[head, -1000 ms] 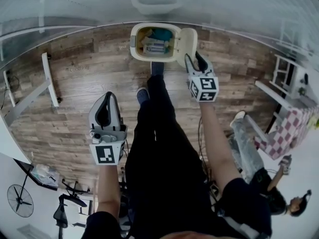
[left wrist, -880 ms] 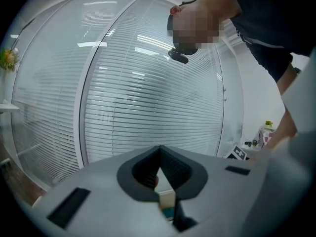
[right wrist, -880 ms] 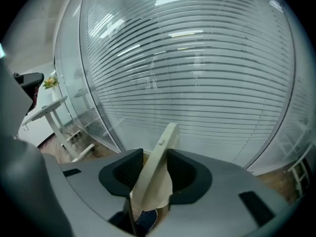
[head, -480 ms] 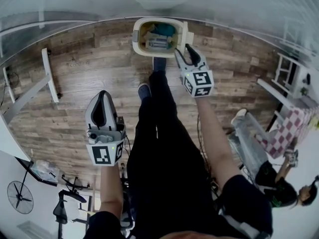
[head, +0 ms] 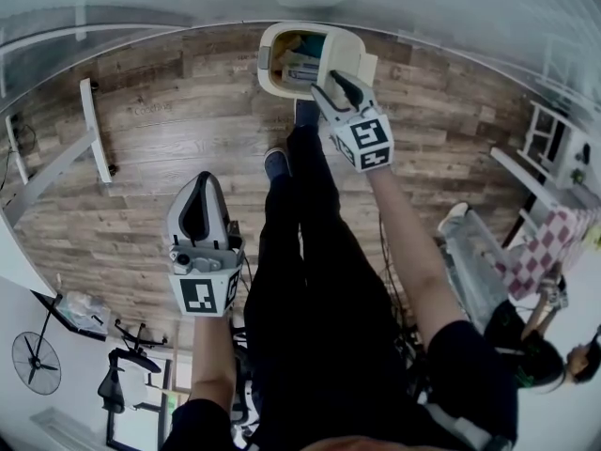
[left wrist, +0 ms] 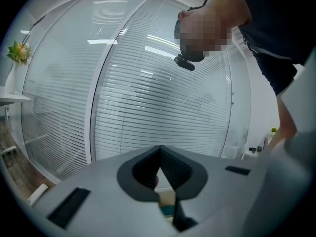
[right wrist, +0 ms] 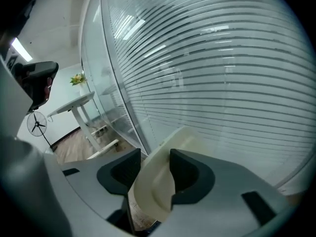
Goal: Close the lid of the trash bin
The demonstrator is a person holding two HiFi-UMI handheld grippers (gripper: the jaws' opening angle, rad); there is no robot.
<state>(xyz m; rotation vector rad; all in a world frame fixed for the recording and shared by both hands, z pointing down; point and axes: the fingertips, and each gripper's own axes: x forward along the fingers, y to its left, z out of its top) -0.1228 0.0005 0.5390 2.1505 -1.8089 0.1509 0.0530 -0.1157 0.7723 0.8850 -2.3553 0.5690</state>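
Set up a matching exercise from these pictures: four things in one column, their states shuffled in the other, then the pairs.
Things:
1. left claw
2. right claw
3. lid
4. trash bin

States:
A. cream, partly raised, not fully down
B. jaws together
C. rubbish showing inside
D. jaws apart, a cream edge between them

Pairs: 1-B, 2-D, 3-A, 4-C.

The right claw's jaws have just been opening, with the lid between them.
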